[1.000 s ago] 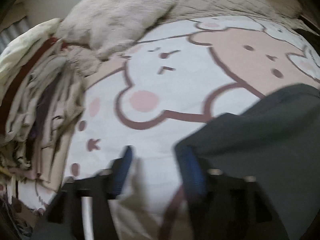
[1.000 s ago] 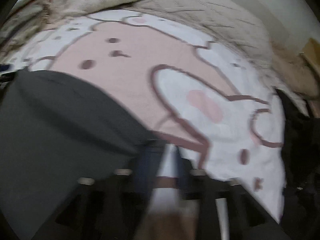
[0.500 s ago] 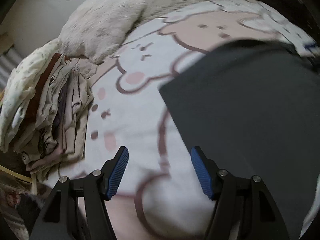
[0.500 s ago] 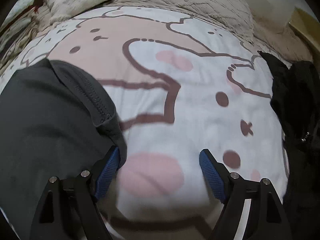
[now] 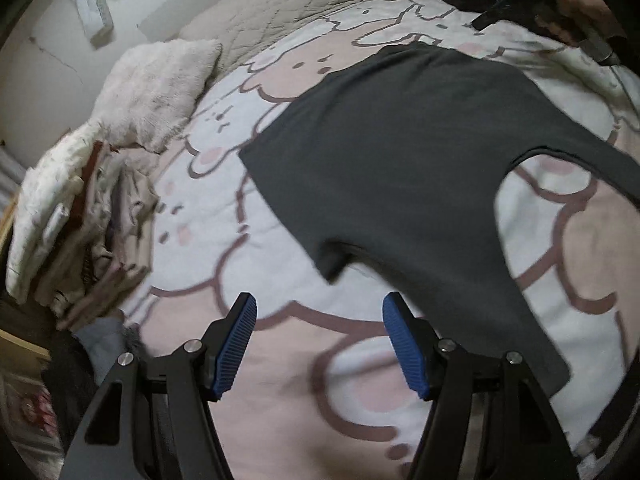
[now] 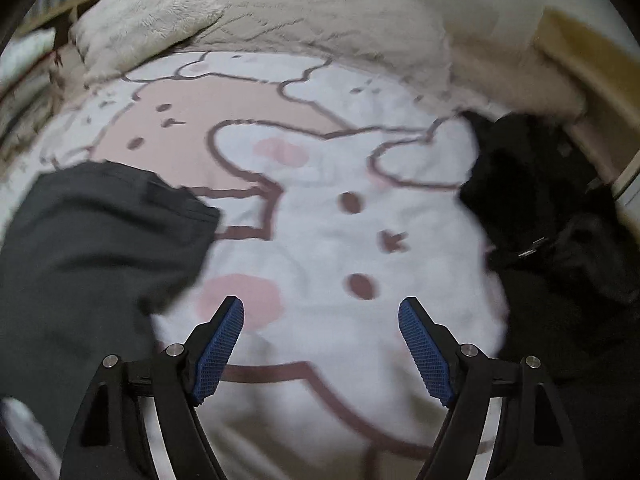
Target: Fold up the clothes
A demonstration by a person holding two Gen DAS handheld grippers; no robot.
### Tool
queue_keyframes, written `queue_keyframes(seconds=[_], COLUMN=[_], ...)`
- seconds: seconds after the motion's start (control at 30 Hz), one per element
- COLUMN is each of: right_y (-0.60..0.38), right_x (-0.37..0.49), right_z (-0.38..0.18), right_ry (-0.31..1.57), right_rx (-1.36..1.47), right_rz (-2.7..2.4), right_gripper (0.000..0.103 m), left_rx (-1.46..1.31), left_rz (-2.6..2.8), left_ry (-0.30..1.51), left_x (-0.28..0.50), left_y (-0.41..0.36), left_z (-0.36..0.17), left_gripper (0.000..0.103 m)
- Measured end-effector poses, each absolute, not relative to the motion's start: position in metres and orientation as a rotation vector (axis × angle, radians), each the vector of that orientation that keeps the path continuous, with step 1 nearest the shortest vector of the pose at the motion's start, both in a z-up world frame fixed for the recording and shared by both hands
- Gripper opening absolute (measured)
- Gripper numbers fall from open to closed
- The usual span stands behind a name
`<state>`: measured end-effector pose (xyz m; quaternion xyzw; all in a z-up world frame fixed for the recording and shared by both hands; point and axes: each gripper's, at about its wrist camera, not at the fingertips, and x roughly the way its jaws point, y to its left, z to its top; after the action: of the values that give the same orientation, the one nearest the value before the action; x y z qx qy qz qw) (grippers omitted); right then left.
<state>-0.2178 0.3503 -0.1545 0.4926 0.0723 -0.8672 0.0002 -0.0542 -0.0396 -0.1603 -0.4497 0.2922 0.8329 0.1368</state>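
Your left wrist view alone shows the whole dark grey T-shirt (image 5: 400, 152) spread flat on the cartoon-print bedcover (image 5: 224, 184), the stack of folded clothes (image 5: 80, 220) at its left edge and a fluffy white cushion (image 5: 156, 88) beyond; your right wrist view alone shows the heap of black garments (image 6: 552, 216) to the right. Left gripper (image 5: 320, 344): jaws wide apart, empty, just short of the T-shirt's near sleeve. Right gripper (image 6: 322, 348): jaws wide apart, empty, over bare bedcover, with the T-shirt lying to its left.

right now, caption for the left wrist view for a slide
Open left gripper above dark grey shirt spread on cartoon bedsheet.
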Motion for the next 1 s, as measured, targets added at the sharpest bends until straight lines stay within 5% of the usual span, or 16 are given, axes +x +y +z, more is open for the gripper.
queue_keyframes(seconds=[0.07, 0.33, 0.4, 0.47, 0.63, 0.83, 0.93, 1.0], right_y=[0.347, 0.305, 0.302, 0.298, 0.287, 0.289, 0.289, 0.292], right_x=[-0.226, -0.269, -0.277, -0.286, -0.291, -0.305, -0.303, -0.297], right_z=[-0.158, -0.190, -0.194, -0.197, -0.162, -0.197, -0.197, -0.184], right_ry=[0.109, -0.110, -0.138, -0.165, -0.016, 0.058, 0.082, 0.108], right_rx=[1.580, 1.624, 1.619, 1.614, 1.423, 1.594, 1.634, 1.628], right_rz=[-2.658, -2.528, -2.516, -2.503, -2.562, -2.553, -2.551, -2.582], right_gripper=[0.059, 0.058, 0.051, 0.003, 0.003, 0.004, 0.016, 0.043], left_rx=[-1.304, -1.349, -1.364, -1.379, -1.418, -1.380, -1.327, -1.296], left_rz=[2.383, 2.274, 2.247, 2.224, 2.195, 2.218, 2.238, 2.248], left_ry=[0.823, 0.744, 0.725, 0.701, 0.617, 0.639, 0.711, 0.754], left_x=[-0.053, -0.054, -0.055, -0.057, -0.065, -0.060, -0.055, -0.051], left_y=[-0.035, -0.023, -0.021, -0.021, -0.028, -0.030, -0.027, -0.024], left_z=[-0.165, -0.187, -0.193, -0.197, -0.204, -0.202, -0.197, -0.193], left_gripper=[0.065, 0.065, 0.065, 0.065, 0.068, 0.071, 0.071, 0.071])
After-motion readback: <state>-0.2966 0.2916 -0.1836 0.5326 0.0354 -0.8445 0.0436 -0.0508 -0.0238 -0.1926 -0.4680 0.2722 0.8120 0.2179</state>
